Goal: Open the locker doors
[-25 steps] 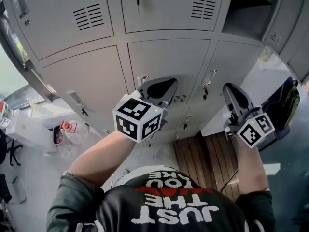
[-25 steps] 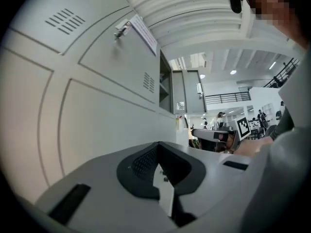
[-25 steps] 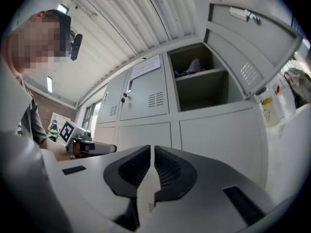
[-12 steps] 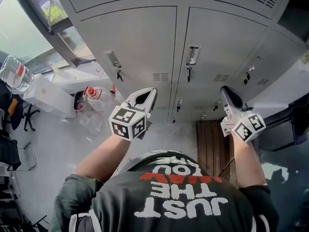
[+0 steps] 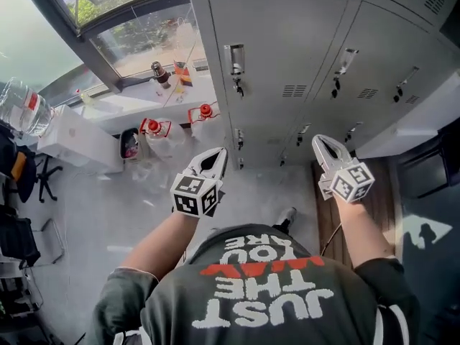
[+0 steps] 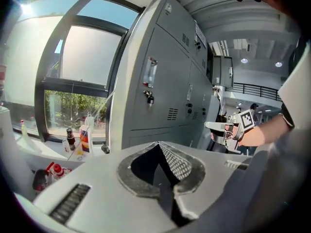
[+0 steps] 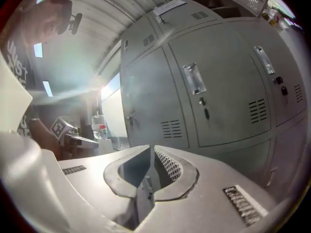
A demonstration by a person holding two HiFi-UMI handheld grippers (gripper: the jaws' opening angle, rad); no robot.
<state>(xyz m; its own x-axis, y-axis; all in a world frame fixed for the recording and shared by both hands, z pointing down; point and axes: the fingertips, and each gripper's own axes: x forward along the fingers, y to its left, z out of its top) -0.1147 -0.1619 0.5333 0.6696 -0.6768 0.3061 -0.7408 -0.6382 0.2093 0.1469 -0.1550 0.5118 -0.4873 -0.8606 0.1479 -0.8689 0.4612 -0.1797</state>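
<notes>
**Entry: two hand-held grippers before a bank of lockers**

1. Shirt (image 5: 266, 300), nearest. The person is leaning forward over it, and both forearms are reaching out ahead to carry the tools toward the work.
2. Left gripper (image 5: 217, 154). Its jaws are resting tip to tip and gripping nothing. It is hanging over the floor (image 5: 129, 221), well apart from any door, and is probably shut only for travel.
3. Right gripper (image 5: 321, 141). Its jaws are likewise pressing together on nothing. It is pointing at the foot of the lockers, nearer to them than the left one but touching nothing.
4. Bottles (image 5: 153, 128), red-capped. They are standing along the floor's far edge under the window (image 5: 136, 42), out of the walking path.
5. Locker doors (image 5: 280, 42), the task's thing. They are filling the far side beyond both grippers, and every door seen from the head is sitting closed and flush.
6. Handle (image 5: 233, 57). One is sitting near the left edge of each door with a key hanging beneath it, which is where a pull would go.
7. Lower row (image 5: 262, 139). It is lying closest to the jaws and looks like the likeliest target.

Judgement: the opening is not yet begun here, and the jaws will need to part before taking a handle.
</notes>
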